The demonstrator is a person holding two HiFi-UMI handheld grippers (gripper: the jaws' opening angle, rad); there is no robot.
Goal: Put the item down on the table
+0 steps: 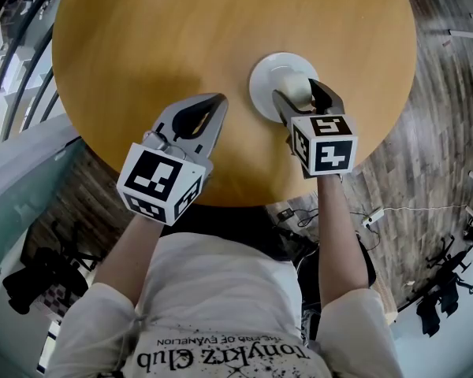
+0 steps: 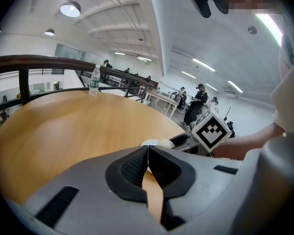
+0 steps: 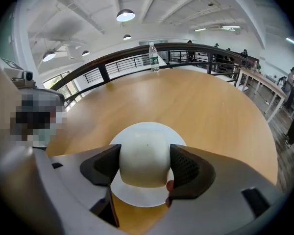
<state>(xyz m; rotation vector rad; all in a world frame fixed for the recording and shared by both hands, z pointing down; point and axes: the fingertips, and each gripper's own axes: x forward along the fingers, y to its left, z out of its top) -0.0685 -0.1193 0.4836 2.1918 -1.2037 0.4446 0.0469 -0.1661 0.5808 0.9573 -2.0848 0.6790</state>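
Observation:
A pale, rounded bun-like item (image 3: 143, 158) is squeezed between the two dark pads of my right gripper (image 3: 144, 166), which is shut on it. It hangs over a white plate (image 3: 137, 199) on the round wooden table (image 1: 165, 38). From the head view the item (image 1: 299, 90) and right gripper (image 1: 299, 97) sit over the plate (image 1: 265, 85) near the table's front edge. My left gripper (image 1: 219, 101) rests to the left of the plate, jaws shut with nothing between them. In the left gripper view its pads meet (image 2: 147, 156) and the plate (image 2: 150, 142) shows beyond.
A plastic water bottle (image 3: 154, 58) stands at the table's far rim, next to a dark railing (image 3: 112, 62). Dark wooden floor (image 1: 426, 116) lies to the right of the table. Several people stand by distant tables (image 2: 198, 102).

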